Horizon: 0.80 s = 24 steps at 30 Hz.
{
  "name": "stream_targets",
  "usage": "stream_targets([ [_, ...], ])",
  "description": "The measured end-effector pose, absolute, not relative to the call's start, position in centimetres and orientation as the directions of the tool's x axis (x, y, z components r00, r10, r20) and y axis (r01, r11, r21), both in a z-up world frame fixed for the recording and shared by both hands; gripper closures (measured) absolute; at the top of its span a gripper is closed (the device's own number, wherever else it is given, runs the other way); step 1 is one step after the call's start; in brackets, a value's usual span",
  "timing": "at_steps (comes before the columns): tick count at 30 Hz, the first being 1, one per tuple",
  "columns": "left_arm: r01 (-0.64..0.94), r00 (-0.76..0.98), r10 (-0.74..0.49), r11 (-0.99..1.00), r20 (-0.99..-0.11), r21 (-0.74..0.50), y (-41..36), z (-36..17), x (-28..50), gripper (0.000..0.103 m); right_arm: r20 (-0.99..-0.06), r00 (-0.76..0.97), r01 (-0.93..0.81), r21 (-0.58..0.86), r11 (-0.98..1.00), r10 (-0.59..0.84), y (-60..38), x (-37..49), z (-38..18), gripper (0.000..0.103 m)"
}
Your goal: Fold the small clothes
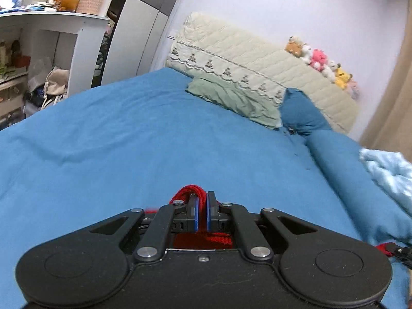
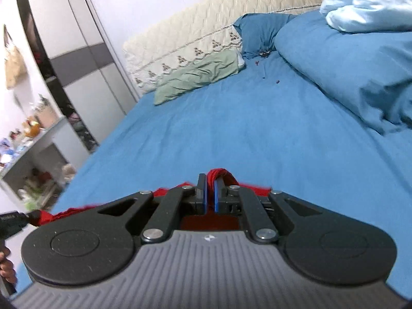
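A red garment (image 1: 189, 191) is pinched between the blue pads of my left gripper (image 1: 202, 200), which is shut on it just above the blue bedsheet (image 1: 128, 141). My right gripper (image 2: 209, 188) is shut on another part of the same red garment (image 2: 221, 173); red cloth spreads left under it towards the left gripper's tip (image 2: 15, 219). The right gripper's tip with red cloth shows at the right edge of the left wrist view (image 1: 396, 251). Most of the garment is hidden under the gripper bodies.
A green pillow (image 1: 231, 97) and a blue pillow (image 1: 301, 110) lie against the cream quilted headboard (image 1: 257, 59) with plush toys (image 1: 316, 59). A light blue blanket (image 2: 368, 2) lies on a blue duvet (image 2: 347, 59) at right. A wardrobe (image 2: 72, 51) and white shelves (image 1: 51, 46) stand left.
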<state>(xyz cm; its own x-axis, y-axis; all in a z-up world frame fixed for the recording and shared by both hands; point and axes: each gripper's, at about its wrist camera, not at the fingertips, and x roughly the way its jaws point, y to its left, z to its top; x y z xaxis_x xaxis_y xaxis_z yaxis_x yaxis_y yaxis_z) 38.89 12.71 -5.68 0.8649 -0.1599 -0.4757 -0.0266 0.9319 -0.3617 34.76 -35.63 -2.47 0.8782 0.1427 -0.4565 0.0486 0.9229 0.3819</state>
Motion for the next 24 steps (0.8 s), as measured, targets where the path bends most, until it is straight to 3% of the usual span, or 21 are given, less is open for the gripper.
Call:
stream_targets([
  [7,-0.08,0.825,-0.111,0.948,-0.554,-0.309,11.4,-14.4,46.9,0.099,-0.546,0.831,0.092,0.319,0.943,0.103,-35.0,45.7,-12.2,0.083],
  [12,-0.091,0.826,-0.097,0.949,-0.555,-0.301,11.6,-15.9,48.7,0.098,-0.554,0.828,0.102,0.295,0.95,0.083,-35.4,49.2,-15.1,0.083],
  [15,-0.11,0.826,-0.089,0.943,-0.556,-0.315,11.6,-15.9,49.2,0.09,-0.568,0.82,0.111,0.286,0.952,0.075,-35.6,50.5,-16.1,0.079],
  [16,-0.116,0.83,-0.078,0.944,-0.553,-0.308,11.5,-15.6,48.9,0.076,-0.57,0.819,0.117,0.277,0.954,0.065,-35.6,50.4,-16.3,0.071],
  [17,-0.111,0.841,-0.063,0.953,-0.538,-0.284,11.3,-15.0,48.2,0.065,-0.574,0.817,0.12,0.269,0.956,0.058,-35.5,50.1,-16.3,0.049],
  [19,-0.074,0.867,-0.042,0.974,-0.496,-0.213,10.5,-13.8,46.3,0.039,-0.547,0.837,0.124,0.225,0.967,0.019,-35.0,48.2,-15.5,0.022],
  [21,-0.017,0.88,-0.046,0.991,-0.474,-0.129,9.5,-13.0,43.5,0.032,-0.504,0.864,0.078,0.166,0.983,0.017,-34.0,45.4,-14.6,0.019],
  [24,0.074,0.839,-0.133,0.989,-0.528,-0.131,8.7,-13.9,41.1,0.032,-0.518,0.845,-0.035,0.194,0.98,0.132,-32.4,42.5,-14.9,0.017],
])
